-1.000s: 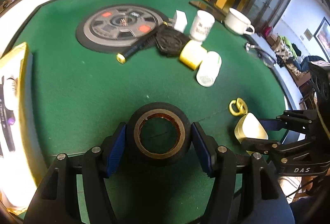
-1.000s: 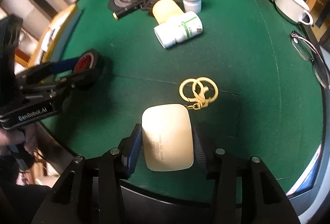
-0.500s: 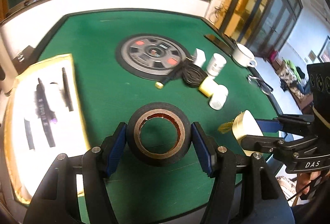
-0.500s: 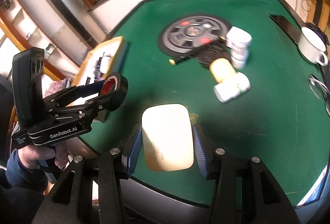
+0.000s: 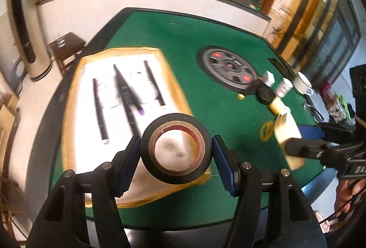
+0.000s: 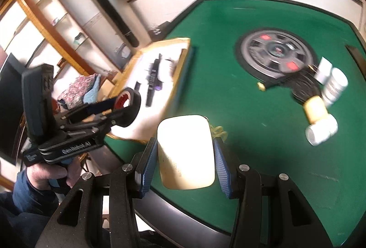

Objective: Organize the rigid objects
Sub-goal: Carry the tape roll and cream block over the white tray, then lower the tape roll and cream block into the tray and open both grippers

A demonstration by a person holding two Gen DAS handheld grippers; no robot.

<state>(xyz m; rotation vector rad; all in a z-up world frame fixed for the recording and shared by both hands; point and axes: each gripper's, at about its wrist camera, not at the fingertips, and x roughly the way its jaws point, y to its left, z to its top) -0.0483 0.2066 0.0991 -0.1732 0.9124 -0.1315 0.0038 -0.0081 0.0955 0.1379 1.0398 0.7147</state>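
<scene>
At about nine o'clock on the green table (image 5: 205, 46) sits a yellow-edged tray (image 5: 75, 78) that already has some long dark pens (image 5: 128, 97) in it, so part of the tidying looks done. Above the tray's near edge, the left gripper (image 5: 176, 154) squeezes a round black tape roll (image 5: 176, 148) with a brown middle. Further right, the right gripper (image 6: 185, 152) pinches a flat, pale cream card case (image 6: 185, 152) with yellow rings, and bottles (image 6: 322, 131) wait at two o'clock.
</scene>
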